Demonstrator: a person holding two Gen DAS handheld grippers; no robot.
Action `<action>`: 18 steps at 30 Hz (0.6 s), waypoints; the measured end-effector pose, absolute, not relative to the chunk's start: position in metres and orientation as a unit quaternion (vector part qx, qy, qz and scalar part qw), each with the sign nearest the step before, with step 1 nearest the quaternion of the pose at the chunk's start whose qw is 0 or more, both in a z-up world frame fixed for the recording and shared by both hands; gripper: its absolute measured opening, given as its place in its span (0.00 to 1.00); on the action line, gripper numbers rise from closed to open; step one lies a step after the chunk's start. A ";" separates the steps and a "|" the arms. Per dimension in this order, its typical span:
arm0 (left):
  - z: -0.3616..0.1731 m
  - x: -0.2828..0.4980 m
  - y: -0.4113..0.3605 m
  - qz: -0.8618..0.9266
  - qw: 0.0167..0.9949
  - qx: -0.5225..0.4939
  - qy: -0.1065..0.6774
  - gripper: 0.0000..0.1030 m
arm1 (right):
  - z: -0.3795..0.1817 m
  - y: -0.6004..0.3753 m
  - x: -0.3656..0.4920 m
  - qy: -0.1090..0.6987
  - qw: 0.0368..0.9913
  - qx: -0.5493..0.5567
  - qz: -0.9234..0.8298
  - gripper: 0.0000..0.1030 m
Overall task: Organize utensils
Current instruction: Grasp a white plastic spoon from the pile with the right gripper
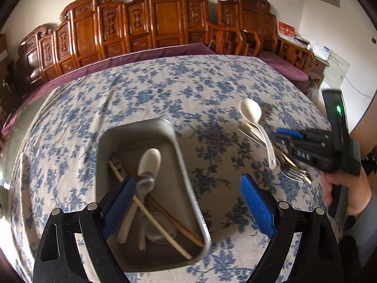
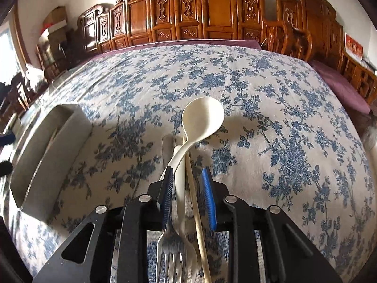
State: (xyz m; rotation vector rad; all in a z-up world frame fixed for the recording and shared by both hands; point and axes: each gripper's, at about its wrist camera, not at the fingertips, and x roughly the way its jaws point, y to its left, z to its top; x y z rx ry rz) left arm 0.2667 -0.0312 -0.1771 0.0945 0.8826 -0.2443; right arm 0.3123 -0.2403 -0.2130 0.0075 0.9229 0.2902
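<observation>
**Fig. — Right gripper set over the loose utensils beside the tray**

The flower-print tablecloth [image 2: 271,99] carries two groups of things. On the left stands the metal tray [image 1: 183,165], already holding a white spoon [image 1: 150,159], a grey spoon and chopsticks [image 1: 150,214]. To its right, well apart from it, lies the unsorted pile: a white ladle [image 2: 202,115], a fork [image 2: 172,247], a pale chopstick [image 2: 196,212].

The left gripper [image 1: 188,208] hovers above the tray's near end, jaws wide and empty. The right gripper [image 2: 187,198] is lowered over the pile — its jaws stand partly apart, not yet pressing. The ladle's handle runs between them, close against the left pad [image 2: 167,195]; the chopstick lies in the same gap, nearer the middle, clear of the right pad. The fork's tines show at the near edge below the fingers.

The step in hand is judged a pickup. To do it well, centre the jaws on one handle only, so that closing does not pinch ladle and chopstick together, then carry it left to the tray.
</observation>
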 end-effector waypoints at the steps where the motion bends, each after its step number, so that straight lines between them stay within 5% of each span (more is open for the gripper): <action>1: -0.178 0.266 -0.035 -0.121 0.895 0.049 0.427 0.84 | -0.212 -0.239 0.314 0.442 0.886 0.005 0.142 0.27; 18: -0.187 0.259 -0.061 -0.128 0.890 0.066 0.432 0.84 | -0.223 -0.235 0.340 0.471 0.864 0.056 0.169 0.27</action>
